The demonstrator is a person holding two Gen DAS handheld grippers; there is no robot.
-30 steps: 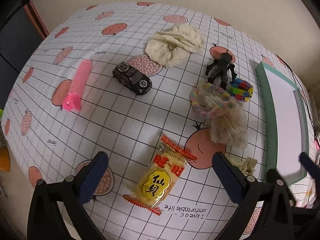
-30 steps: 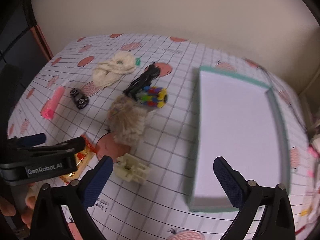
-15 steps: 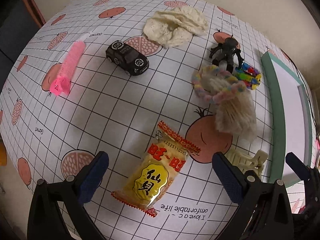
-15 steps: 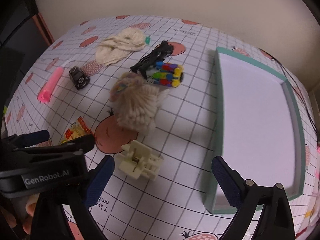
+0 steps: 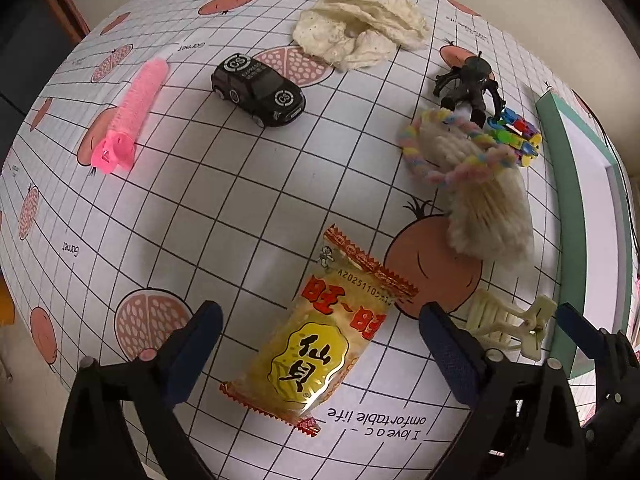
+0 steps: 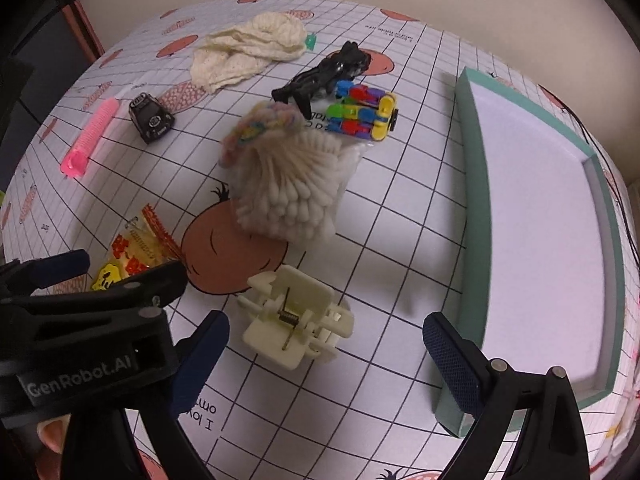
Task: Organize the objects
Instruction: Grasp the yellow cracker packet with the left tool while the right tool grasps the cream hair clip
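On the bench (image 6: 400, 264), every object, snack packet (image 5: 320, 344) and hair clip (image 6: 298, 324) included, lies outside the empty tray (image 6: 472, 160); left claw (image 5: 316, 340) and right claw (image 6: 326, 344) gape wide, holding nothing; sorting appears unstarted.

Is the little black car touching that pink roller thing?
Apart. The left wrist view shows the black car and the pink roller with bare tablecloth between them.

My table (image 5: 224, 216) is carrying snack packet (image 5: 320, 344), toy car (image 5: 258, 90), pink roller (image 5: 130, 114), cloth (image 5: 360, 36), cotton swabs (image 6: 292, 184), hair clip (image 6: 298, 320), tray (image 6: 472, 184).
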